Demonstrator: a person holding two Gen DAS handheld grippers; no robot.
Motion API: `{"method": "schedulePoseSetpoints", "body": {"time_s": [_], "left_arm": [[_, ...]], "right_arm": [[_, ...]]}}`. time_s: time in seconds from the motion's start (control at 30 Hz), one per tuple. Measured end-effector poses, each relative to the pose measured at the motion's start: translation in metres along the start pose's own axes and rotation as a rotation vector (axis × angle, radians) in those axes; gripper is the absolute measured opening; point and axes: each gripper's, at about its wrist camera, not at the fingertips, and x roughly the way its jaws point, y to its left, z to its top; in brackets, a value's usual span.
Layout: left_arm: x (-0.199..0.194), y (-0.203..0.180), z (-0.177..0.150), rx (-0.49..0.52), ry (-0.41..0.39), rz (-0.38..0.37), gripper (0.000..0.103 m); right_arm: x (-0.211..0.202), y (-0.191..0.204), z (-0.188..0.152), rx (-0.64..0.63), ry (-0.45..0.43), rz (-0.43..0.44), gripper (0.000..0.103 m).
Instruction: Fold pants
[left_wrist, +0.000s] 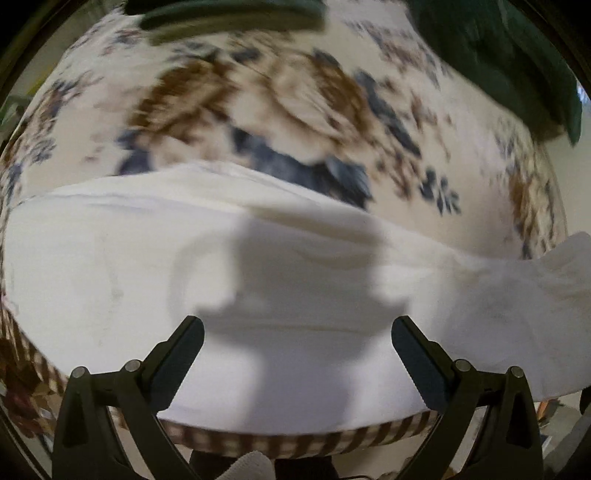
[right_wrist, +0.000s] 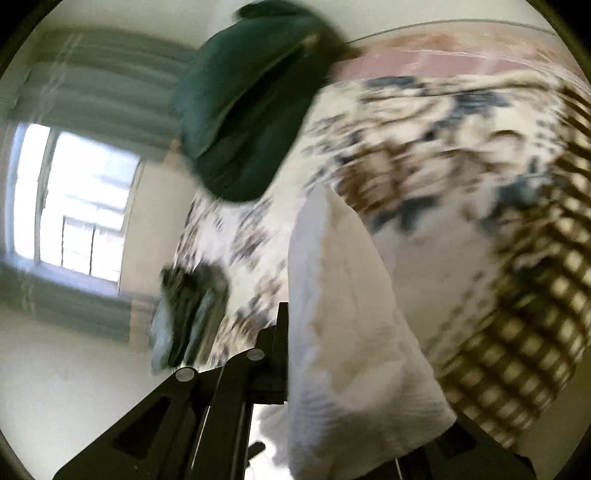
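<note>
The white pants (left_wrist: 258, 258) lie across a bed with a floral cover (left_wrist: 295, 96), near its front edge. My left gripper (left_wrist: 297, 332) is open just above the pants, with nothing between its fingers (left_wrist: 184, 350). In the right wrist view the white pants (right_wrist: 351, 332) hang in a bunched fold from my right gripper (right_wrist: 295, 369), which is shut on the fabric. Its left finger (right_wrist: 282, 332) shows; the cloth hides the right one. The view is tilted and blurred.
Dark green pillows (left_wrist: 498, 55) lie at the back of the bed, also in the right wrist view (right_wrist: 251, 103). A checked brown border (left_wrist: 295, 439) marks the bed's edge. A window (right_wrist: 74, 199) with curtains and a dark crumpled garment (right_wrist: 188, 314) show at left.
</note>
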Motion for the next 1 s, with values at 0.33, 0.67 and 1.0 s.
{"method": "schedulePoseSetpoints", "body": {"time_s": [0.33, 0.67, 1.0], "left_arm": [[-0.018, 0.186, -0.013, -0.209, 0.027, 0.040, 0.103], [-0.035, 0.328, -0.058, -0.457, 0.007, 0.101, 0.103], [-0.032, 0.392, -0.071, -0.702, -0.049, 0.100, 0.103]], "right_arm": [[0.119, 0.105, -0.194, -0.291, 0.299, -0.124, 0.005], [0.184, 0.116, -0.302, -0.265, 0.650, -0.168, 0.065], [0.220, 0.145, -0.324, -0.194, 0.804, -0.165, 0.066]]}}
